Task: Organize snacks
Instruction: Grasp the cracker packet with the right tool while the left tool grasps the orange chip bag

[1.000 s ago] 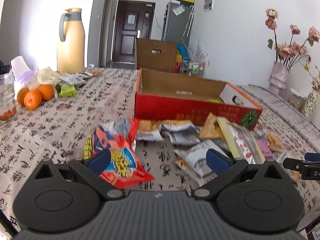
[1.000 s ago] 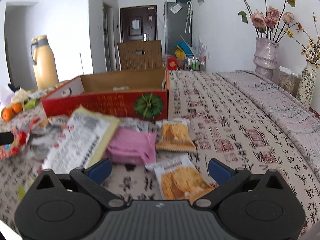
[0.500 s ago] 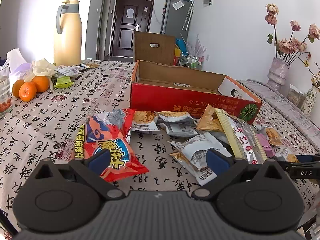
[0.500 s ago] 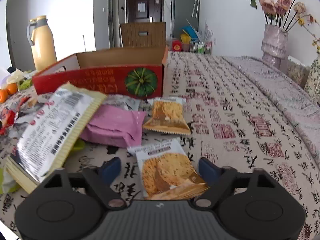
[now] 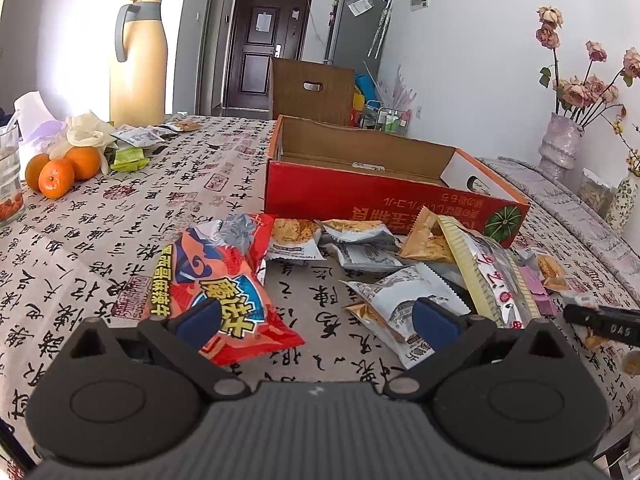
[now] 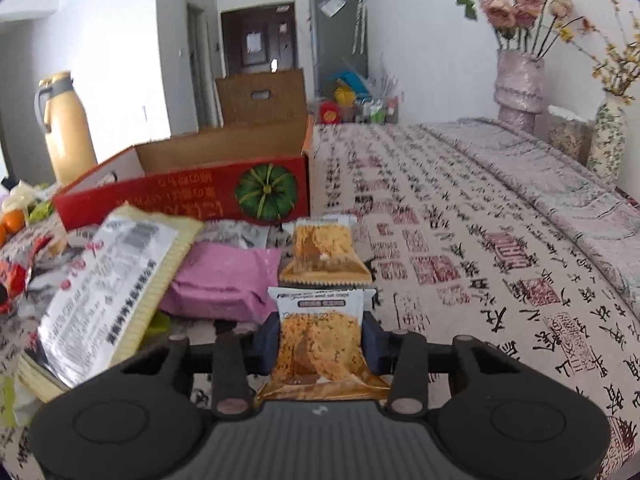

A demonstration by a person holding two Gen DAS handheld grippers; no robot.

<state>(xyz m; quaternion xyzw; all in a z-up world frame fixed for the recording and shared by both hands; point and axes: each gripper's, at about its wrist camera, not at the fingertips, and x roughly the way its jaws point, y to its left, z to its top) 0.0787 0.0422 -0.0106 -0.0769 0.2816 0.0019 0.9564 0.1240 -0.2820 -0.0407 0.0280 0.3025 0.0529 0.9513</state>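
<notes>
Now our right hand-held gripper point(image 6: 321, 346) is closing on a light, crinkly biscuit packet point(image 6: 320, 344) low over the bench; we squeeze its sides gently. Our left hand-held gripper point(image 5: 316, 318) hangs apart.

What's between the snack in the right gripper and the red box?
In the right wrist view, a second cracker packet lies between the held packet, which the closing right gripper squeezes, and the red box. Past it, only a strip of tablecloth.

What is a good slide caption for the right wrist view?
Right claw closing on a biscuit packet before the red box.
</notes>
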